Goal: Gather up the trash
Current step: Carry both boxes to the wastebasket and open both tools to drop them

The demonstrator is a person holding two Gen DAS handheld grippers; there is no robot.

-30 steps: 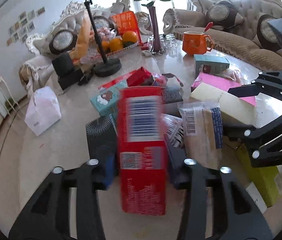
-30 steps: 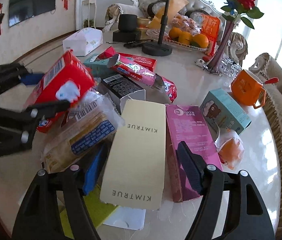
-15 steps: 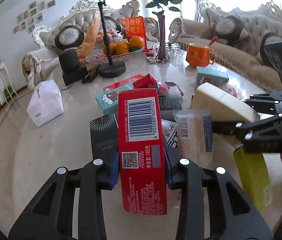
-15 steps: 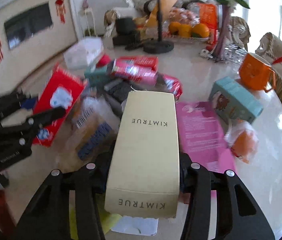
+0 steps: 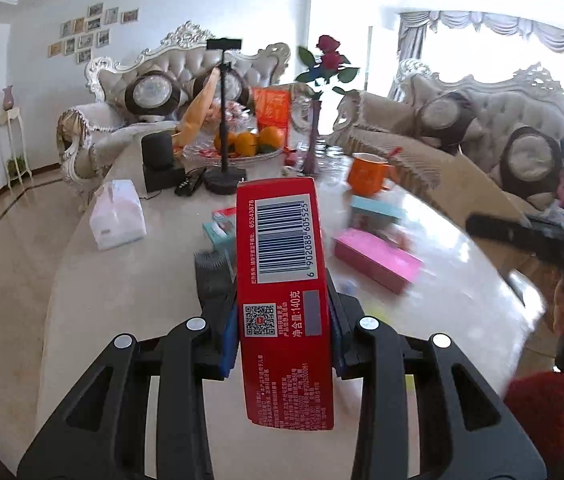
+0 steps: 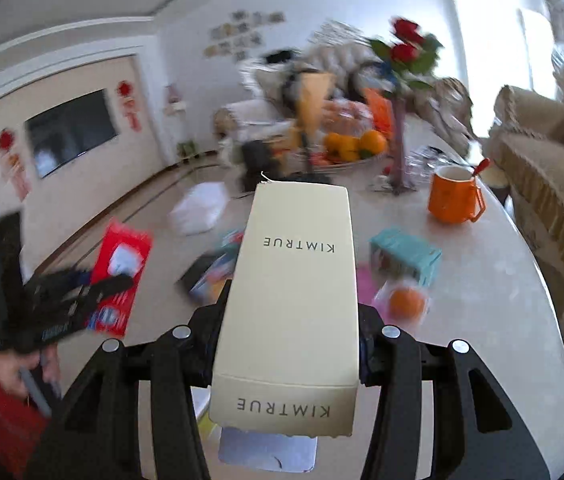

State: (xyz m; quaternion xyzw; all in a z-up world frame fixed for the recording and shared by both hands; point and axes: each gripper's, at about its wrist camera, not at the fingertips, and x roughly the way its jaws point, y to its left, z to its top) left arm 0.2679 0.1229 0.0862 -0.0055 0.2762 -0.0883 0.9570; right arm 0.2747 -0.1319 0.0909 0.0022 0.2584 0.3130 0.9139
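1. Above the near edge of the table [image 5: 82, 280], our left gripper [image 5: 284, 336] has its jaws pressed against the two sides of a red box [image 5: 284, 280], which is lifted clear of the tabletop with its barcode face towards the camera.
2. Over the same near edge, our right gripper [image 6: 288, 344] clamps a cream box [image 6: 294, 292] between its jaws; the box is printed "KIMTRUE" and hangs above the table [image 6: 502, 280].
3. In the right wrist view the left gripper [image 6: 82, 296] appears blurred at the left, with the red box [image 6: 122, 272] in its grip.
4. A pink box [image 5: 376, 258] lies flat near the middle of the table, and a teal box [image 5: 376, 208] sits just beyond it.
5. An orange mug [image 6: 454, 196] stands towards the table's far right edge, with a red-handled spoon in it.
6. A white tissue pack [image 5: 118, 216] rests near the left edge.
7. At the far end we see a fruit plate [image 5: 250, 156] with oranges, a black stand [image 5: 224, 120] in front of it, and a vase [image 5: 314, 144] holding red roses.
8. A small orange object in clear wrap [image 6: 406, 302] lies beside the teal box [image 6: 406, 256]; the blur keeps us from telling what it is.
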